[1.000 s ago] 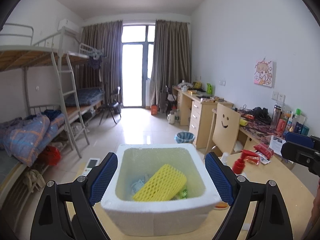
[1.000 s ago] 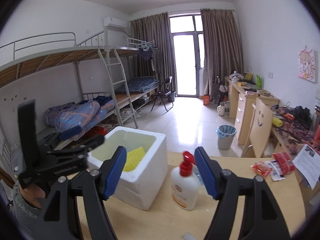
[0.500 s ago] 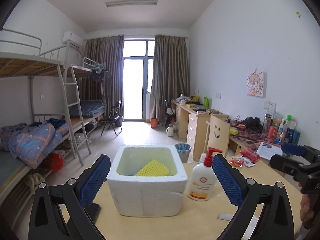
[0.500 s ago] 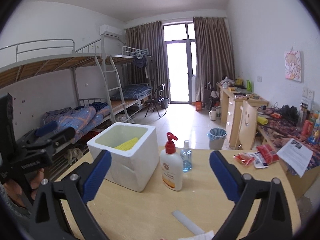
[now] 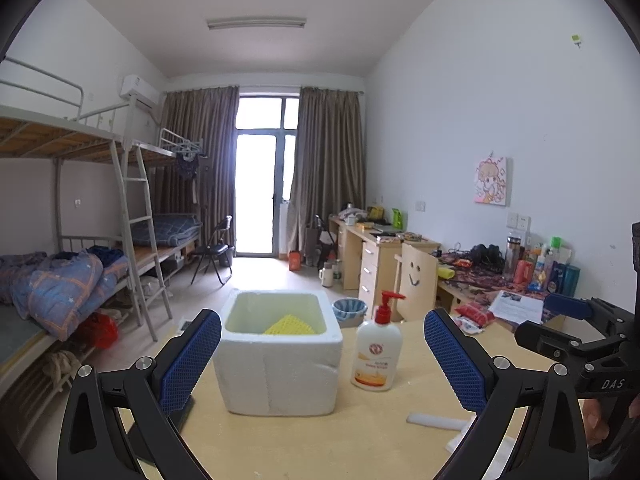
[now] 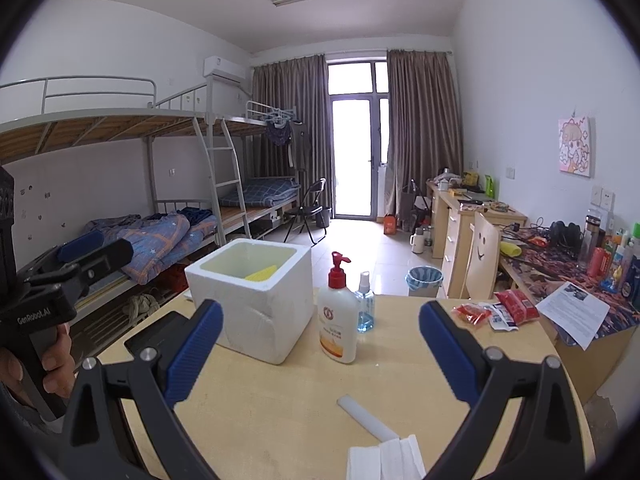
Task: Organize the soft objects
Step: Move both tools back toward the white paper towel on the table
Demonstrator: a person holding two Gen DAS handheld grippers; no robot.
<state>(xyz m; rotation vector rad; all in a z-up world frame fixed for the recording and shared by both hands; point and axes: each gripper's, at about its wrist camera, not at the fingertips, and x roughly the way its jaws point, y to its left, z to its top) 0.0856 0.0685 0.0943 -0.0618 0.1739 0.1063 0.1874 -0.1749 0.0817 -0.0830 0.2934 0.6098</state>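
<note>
A white foam box stands on the wooden table. A yellow foam net lies inside it. A white foam strip and folded white tissue lie on the table near me. My left gripper is open and empty, held back from the box. My right gripper is open and empty above the table's near side. Each gripper shows in the other's view, the right one and the left one.
A pump bottle of lotion stands right of the box, a small blue spray bottle behind it. Red snack packets lie at the table's far right. A black flat object lies left of the box. Bunk beds stand on the left, desks on the right.
Both grippers have pulled back and up from the box, so it looks smaller and farther. The lotion bottle, the foam strip and the tissue have come into view. The jaws stay open.
</note>
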